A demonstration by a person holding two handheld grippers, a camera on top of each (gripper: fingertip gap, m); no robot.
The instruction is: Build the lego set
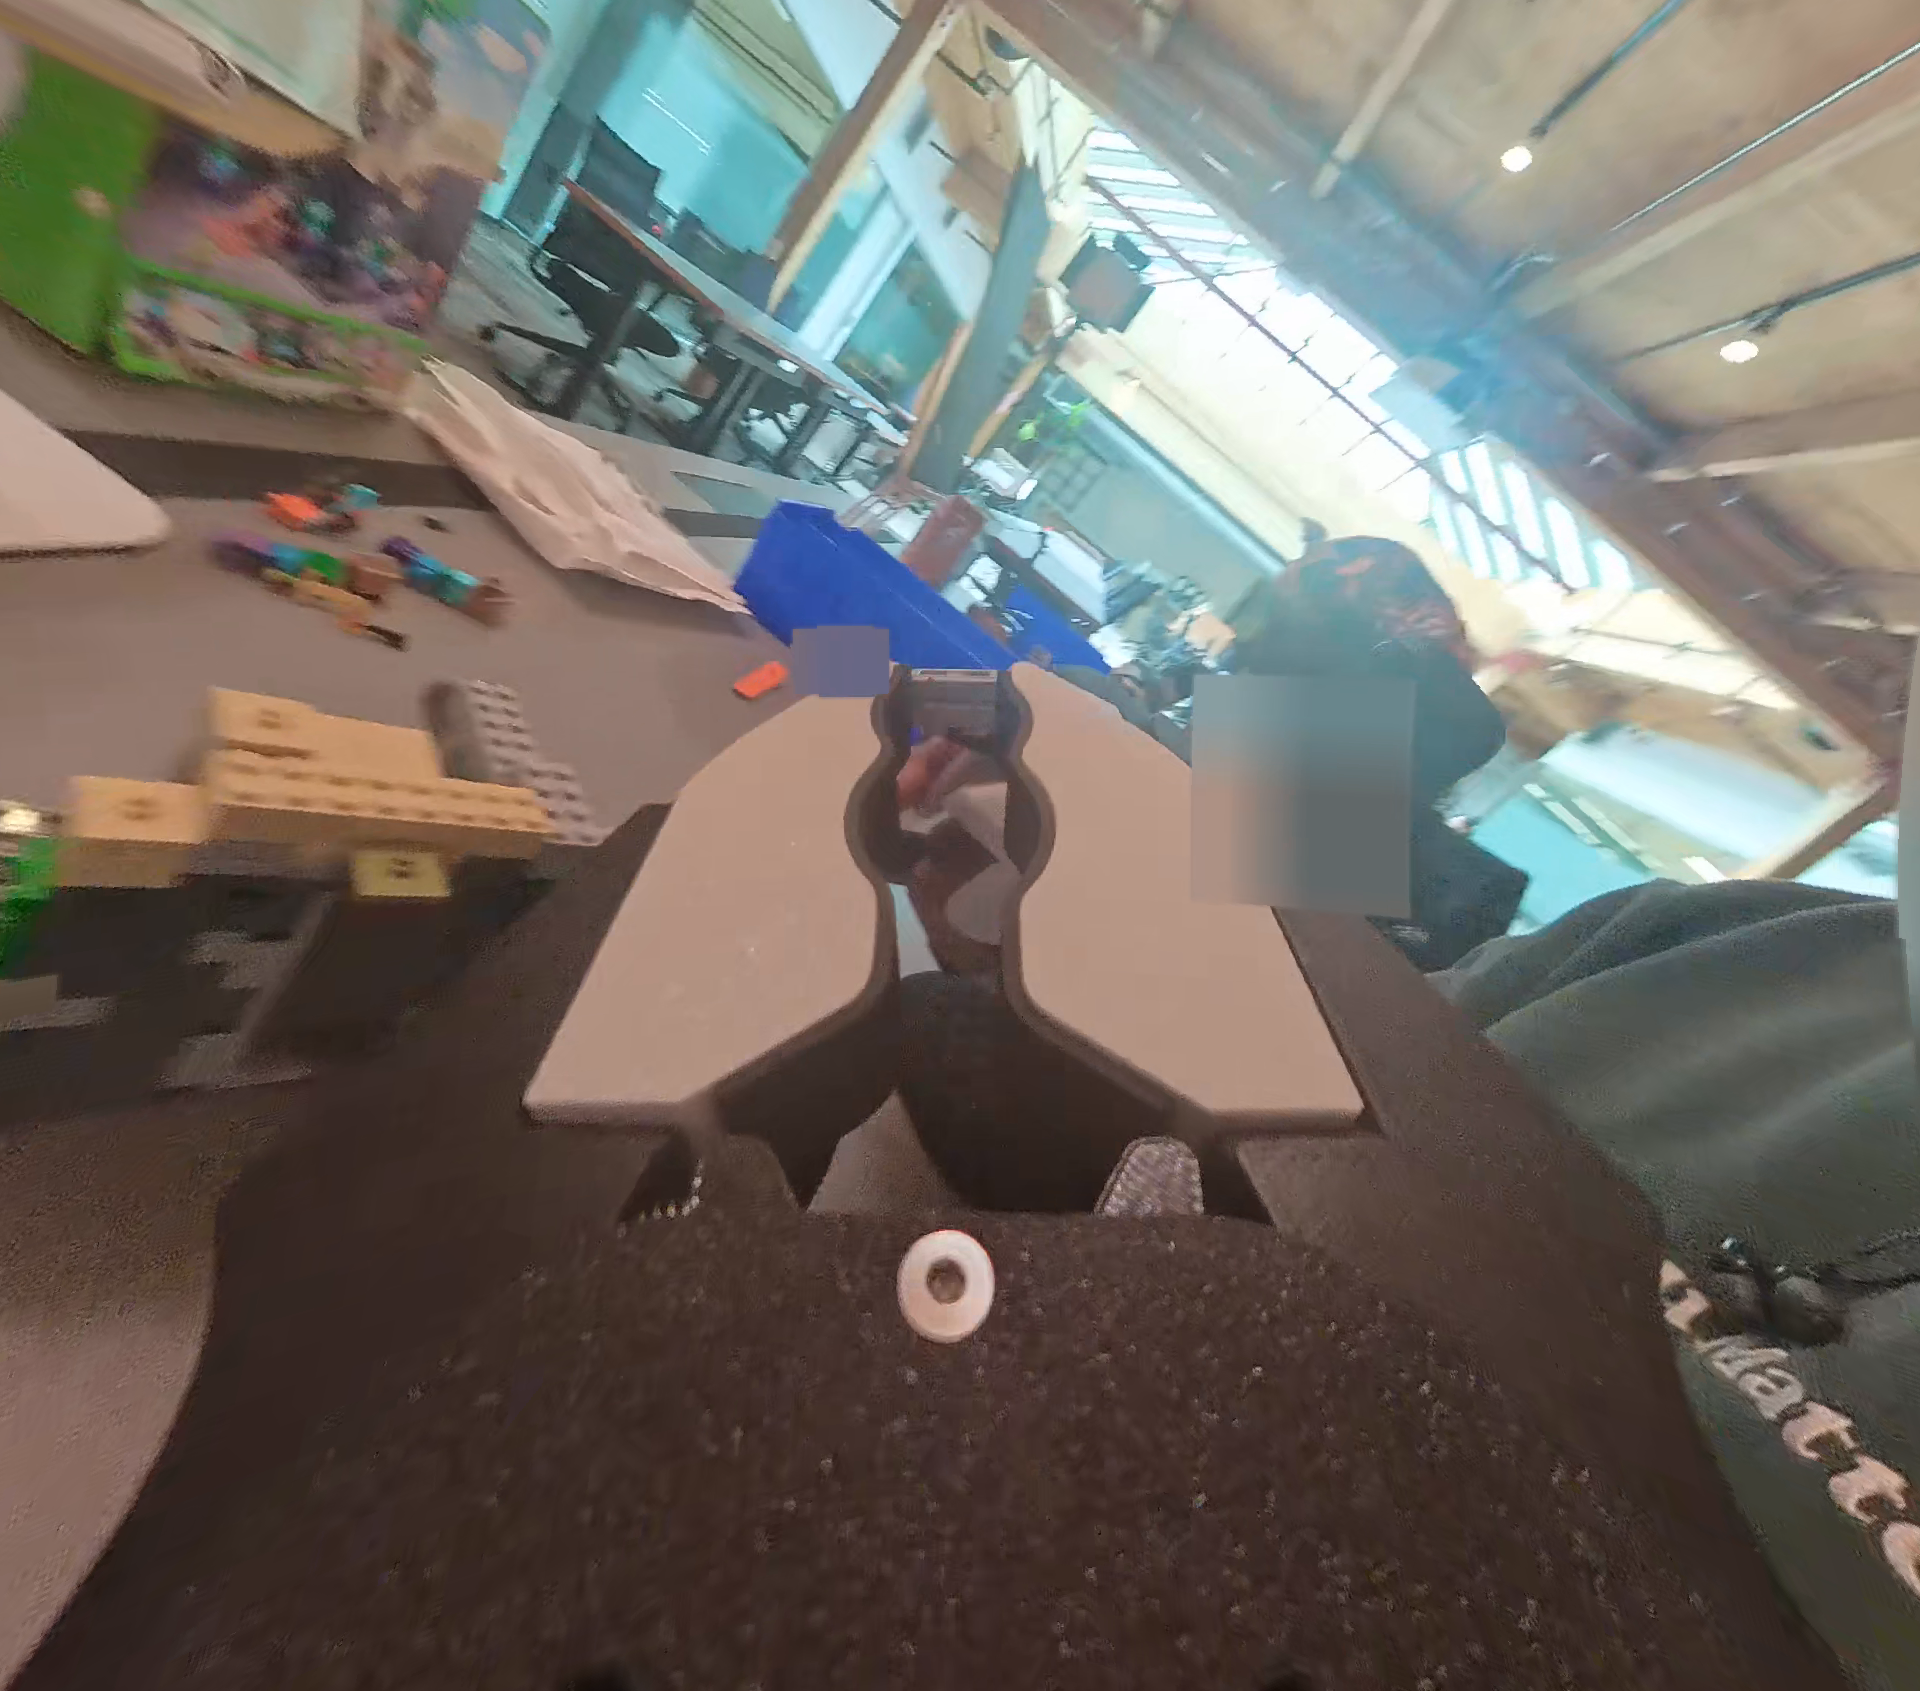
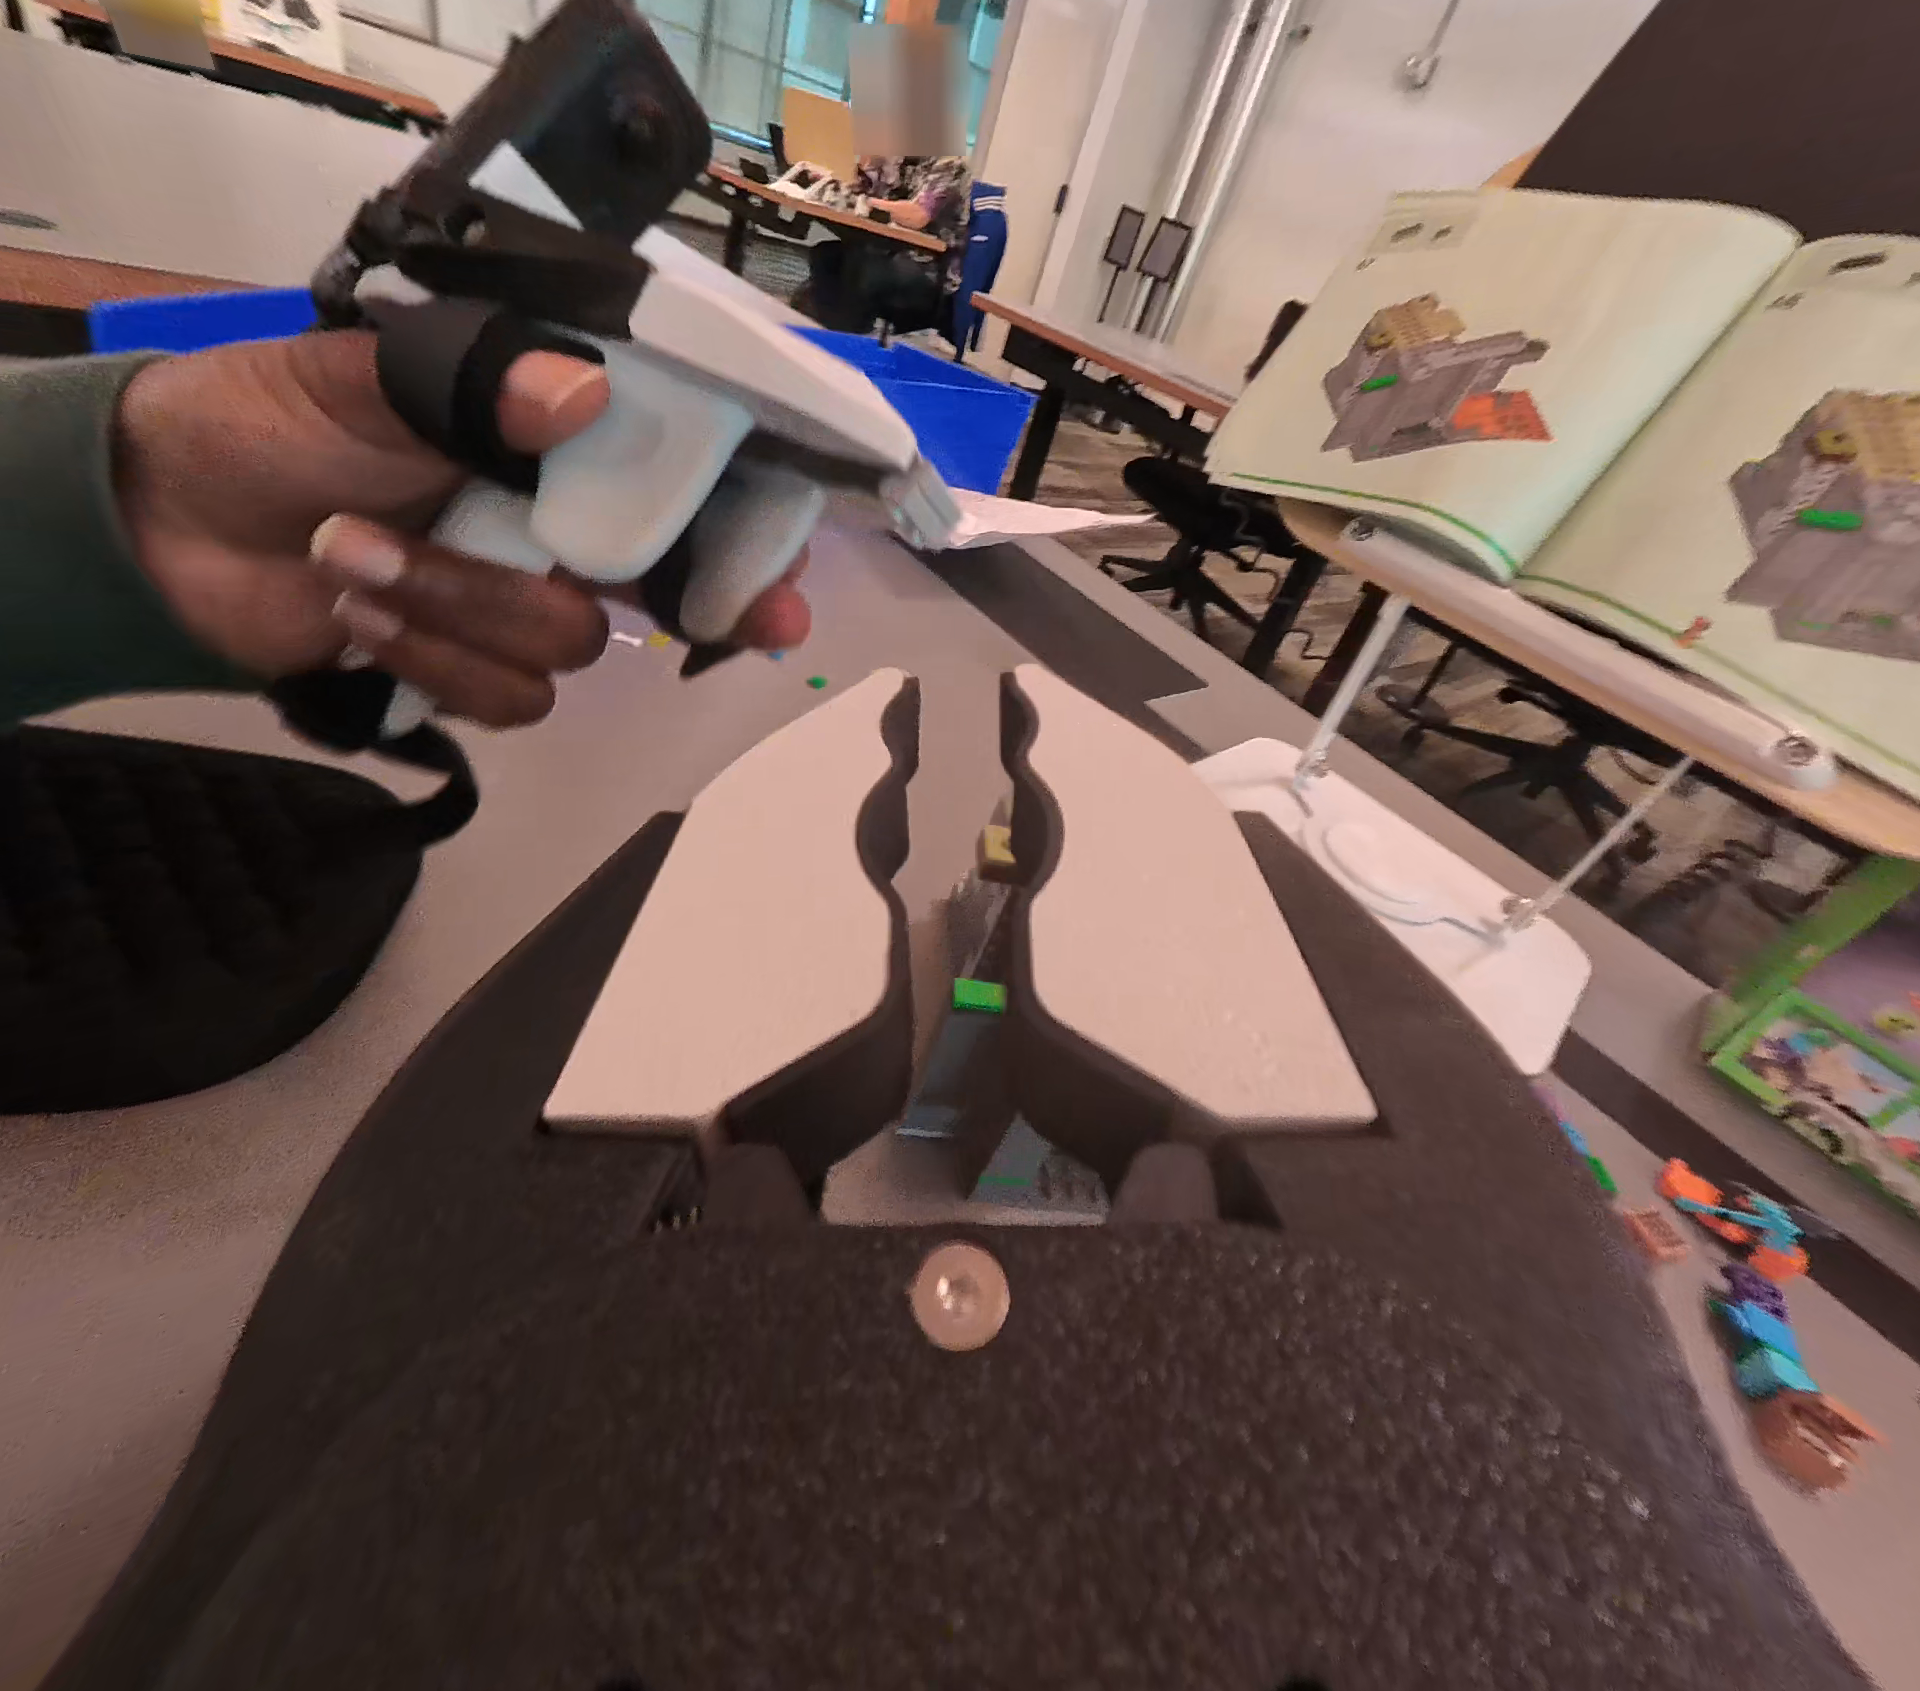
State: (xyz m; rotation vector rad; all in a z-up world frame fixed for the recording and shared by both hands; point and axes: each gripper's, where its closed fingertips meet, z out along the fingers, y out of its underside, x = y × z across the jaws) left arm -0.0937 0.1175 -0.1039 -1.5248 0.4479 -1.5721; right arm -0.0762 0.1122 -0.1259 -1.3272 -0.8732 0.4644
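Left gripper [image 1: 951,691] pinches small grey piece | right gripper [image 2: 961,685] slightly spread, empty, above brick model [image 2: 977,997] on grey table [image 2: 727,706]

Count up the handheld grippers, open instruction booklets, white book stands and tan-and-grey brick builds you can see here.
Handheld grippers: 2 (left gripper, right gripper)
Open instruction booklet: 1
White book stand: 1
Tan-and-grey brick build: 1
Total: 5
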